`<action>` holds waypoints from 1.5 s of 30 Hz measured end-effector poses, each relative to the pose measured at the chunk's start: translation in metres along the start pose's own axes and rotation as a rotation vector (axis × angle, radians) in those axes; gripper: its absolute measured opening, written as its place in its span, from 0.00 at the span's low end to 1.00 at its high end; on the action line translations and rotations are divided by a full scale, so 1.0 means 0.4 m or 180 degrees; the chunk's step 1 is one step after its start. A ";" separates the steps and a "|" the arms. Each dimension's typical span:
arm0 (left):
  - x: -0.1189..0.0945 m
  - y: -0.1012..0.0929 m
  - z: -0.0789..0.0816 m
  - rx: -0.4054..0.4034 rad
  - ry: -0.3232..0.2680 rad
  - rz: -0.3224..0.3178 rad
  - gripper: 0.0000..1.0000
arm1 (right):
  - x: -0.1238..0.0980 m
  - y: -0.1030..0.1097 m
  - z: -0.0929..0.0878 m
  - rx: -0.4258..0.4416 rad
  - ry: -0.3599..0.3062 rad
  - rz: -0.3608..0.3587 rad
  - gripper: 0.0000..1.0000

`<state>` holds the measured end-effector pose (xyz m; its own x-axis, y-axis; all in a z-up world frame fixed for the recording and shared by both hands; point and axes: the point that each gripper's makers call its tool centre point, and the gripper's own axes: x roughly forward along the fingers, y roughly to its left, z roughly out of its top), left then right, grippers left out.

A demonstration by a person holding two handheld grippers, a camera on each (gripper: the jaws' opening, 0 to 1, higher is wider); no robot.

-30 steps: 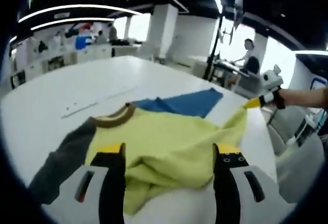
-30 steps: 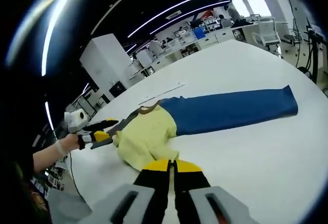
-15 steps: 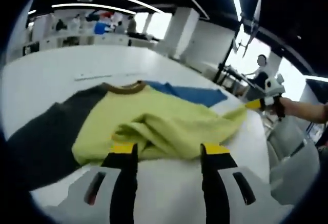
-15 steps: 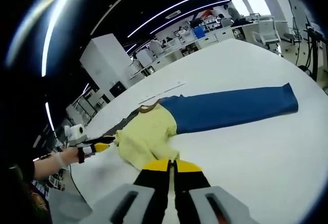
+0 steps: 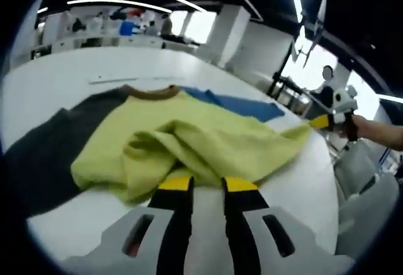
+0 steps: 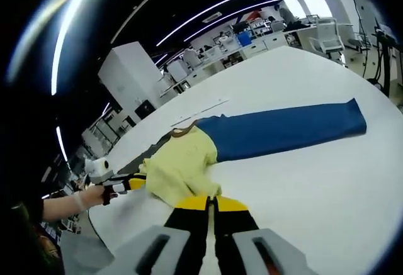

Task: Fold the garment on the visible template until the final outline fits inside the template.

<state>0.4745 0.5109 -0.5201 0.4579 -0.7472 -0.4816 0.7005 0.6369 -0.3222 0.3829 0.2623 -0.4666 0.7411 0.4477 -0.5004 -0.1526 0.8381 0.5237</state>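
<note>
The garment (image 5: 208, 140) lies on the white table (image 5: 56, 80): lime-yellow body, brown collar (image 5: 151, 92), dark grey sleeve (image 5: 44, 149) and blue sleeve (image 5: 245, 105). Its near hem is bunched into a thick fold. My left gripper (image 5: 208, 185) has its jaws drawn in on that fold, with a narrow gap left between them. In the right gripper view the garment (image 6: 182, 162) runs across the table with the blue sleeve (image 6: 289, 130) stretched out flat. My right gripper (image 6: 211, 202) is shut on a yellow hem corner. The left gripper (image 6: 123, 184) sits at the garment's far edge.
A thin ruled strip (image 6: 201, 108) lies on the table beyond the collar. The right gripper (image 5: 324, 122), held by a hand, is near the table's right edge (image 5: 327, 180). A seated person (image 5: 324, 77) and a stand (image 5: 280, 67) are behind it. Desks and chairs (image 6: 327, 36) line the back.
My left gripper's jaws have closed from wide apart to a narrow gap on the bunched yellow hem, and it moved in lower. The right gripper stayed shut on its corner.
</note>
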 end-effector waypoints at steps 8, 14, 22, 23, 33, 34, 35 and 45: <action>0.018 -0.004 -0.012 -0.0011 0.0059 -0.0001 0.06 | 0.000 0.005 -0.004 0.0012 0.0006 0.0009 0.00; 0.019 0.003 -0.013 -0.0071 0.0075 -0.0002 0.02 | 0.002 0.007 -0.004 0.0012 0.0010 0.0010 0.00; -0.003 0.003 -0.010 -0.0103 0.0092 -0.0006 0.00 | 0.001 0.010 -0.004 0.0018 0.0003 0.0011 0.00; -0.008 0.004 -0.008 -0.0110 0.0087 0.0004 0.00 | 0.000 0.011 -0.004 0.0016 0.0003 0.0011 0.00; -0.120 0.032 0.009 -0.0259 -0.0038 0.0125 0.00 | -0.009 0.023 0.000 0.0012 -0.0041 0.0034 0.00; -0.132 0.035 0.009 -0.0256 -0.0041 0.0136 0.00 | -0.010 0.024 0.000 0.0011 -0.0043 0.0037 0.00; -0.144 0.038 0.008 -0.0255 -0.0045 0.0150 0.00 | -0.012 0.026 0.001 0.0003 -0.0049 0.0041 0.00; -0.275 0.064 -0.019 -0.0275 -0.0038 0.0318 0.00 | -0.028 0.042 -0.009 -0.0023 -0.0060 0.0064 0.00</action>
<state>0.4380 0.6109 -0.4816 0.5297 -0.6812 -0.5053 0.6016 0.7218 -0.3423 0.3698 0.2724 -0.4548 0.7498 0.4587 -0.4768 -0.1723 0.8312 0.5286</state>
